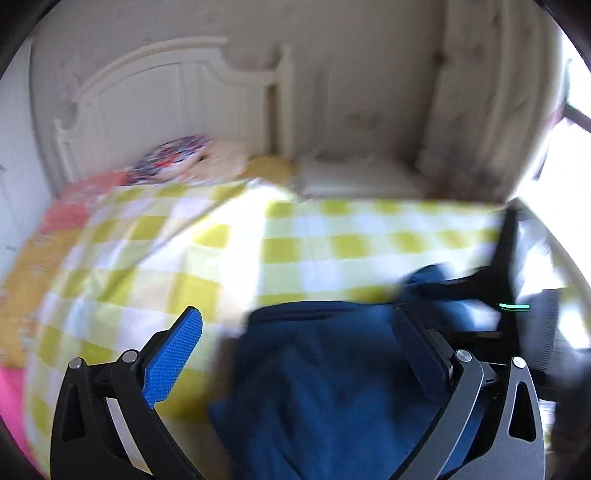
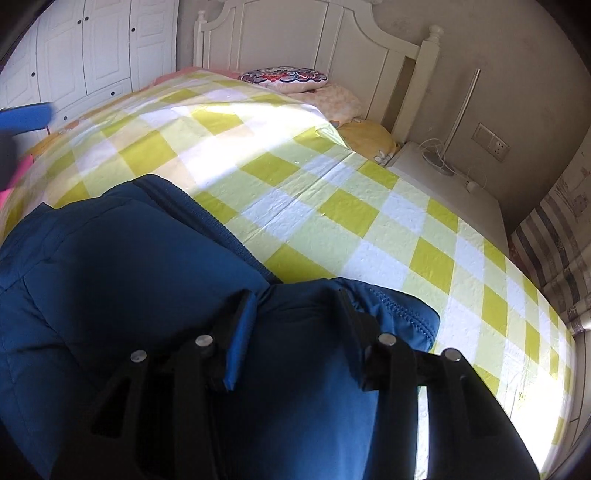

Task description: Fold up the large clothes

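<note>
A dark blue padded jacket (image 2: 110, 266) lies on the yellow-and-white checked bed cover (image 2: 332, 206), with its zip edge (image 2: 402, 314) at the near right. My right gripper (image 2: 297, 325) points down at it, and a thick fold of jacket fills the gap between the pads, which press on it. The left wrist view is blurred. There my left gripper (image 1: 295, 332) stands wide open above the jacket (image 1: 325, 387), its blue pad (image 1: 173, 358) over the cover. One left-gripper pad (image 2: 26, 116) shows at the far left of the right wrist view.
A white headboard (image 2: 295, 33) stands at the far end, with a patterned cushion (image 2: 284, 77) and pillows (image 2: 365, 138) against it. A white bedside table (image 2: 443, 192) holds a lamp stem and cables. White wardrobe doors (image 2: 92, 48) stand at the left.
</note>
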`<state>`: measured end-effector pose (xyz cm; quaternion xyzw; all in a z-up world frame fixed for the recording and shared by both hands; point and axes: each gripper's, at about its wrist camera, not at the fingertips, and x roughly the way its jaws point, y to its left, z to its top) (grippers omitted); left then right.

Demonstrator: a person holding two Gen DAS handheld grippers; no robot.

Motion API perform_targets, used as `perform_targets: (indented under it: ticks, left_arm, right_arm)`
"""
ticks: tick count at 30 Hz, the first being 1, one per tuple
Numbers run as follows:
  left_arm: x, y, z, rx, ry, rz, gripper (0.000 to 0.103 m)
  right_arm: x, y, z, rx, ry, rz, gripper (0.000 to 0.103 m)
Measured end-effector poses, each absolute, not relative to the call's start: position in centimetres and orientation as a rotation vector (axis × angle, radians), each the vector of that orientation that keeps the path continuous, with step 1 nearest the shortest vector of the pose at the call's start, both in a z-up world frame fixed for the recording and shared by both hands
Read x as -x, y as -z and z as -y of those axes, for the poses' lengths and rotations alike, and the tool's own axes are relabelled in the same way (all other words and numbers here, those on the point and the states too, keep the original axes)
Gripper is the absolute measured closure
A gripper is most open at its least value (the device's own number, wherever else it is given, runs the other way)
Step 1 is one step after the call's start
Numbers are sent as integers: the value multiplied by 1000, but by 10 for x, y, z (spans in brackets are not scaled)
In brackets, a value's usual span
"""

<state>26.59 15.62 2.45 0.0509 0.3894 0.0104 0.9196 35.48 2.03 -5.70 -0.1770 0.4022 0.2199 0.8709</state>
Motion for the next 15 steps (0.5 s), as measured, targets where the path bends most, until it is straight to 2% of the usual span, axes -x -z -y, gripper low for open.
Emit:
perform_targets:
  ticks: [3, 5, 10, 15]
  left_arm:
    - [-295, 44, -161, -176, -128, -951, 4]
    - [-291, 47, -171, -128, -128, -925, 4]
    - [-286, 50, -172, -150, -146, -898, 4]
    - [-286, 51, -176, -94, -126, -890, 4]
  right_arm:
    - [-353, 55, -13, 316, -476, -830, 59]
    - [-356, 55, -4, 234, -497, -836, 58]
    - [-349, 36, -1, 293, -501, -800, 54]
    - [-346, -14, 64, 48, -365, -656, 54]
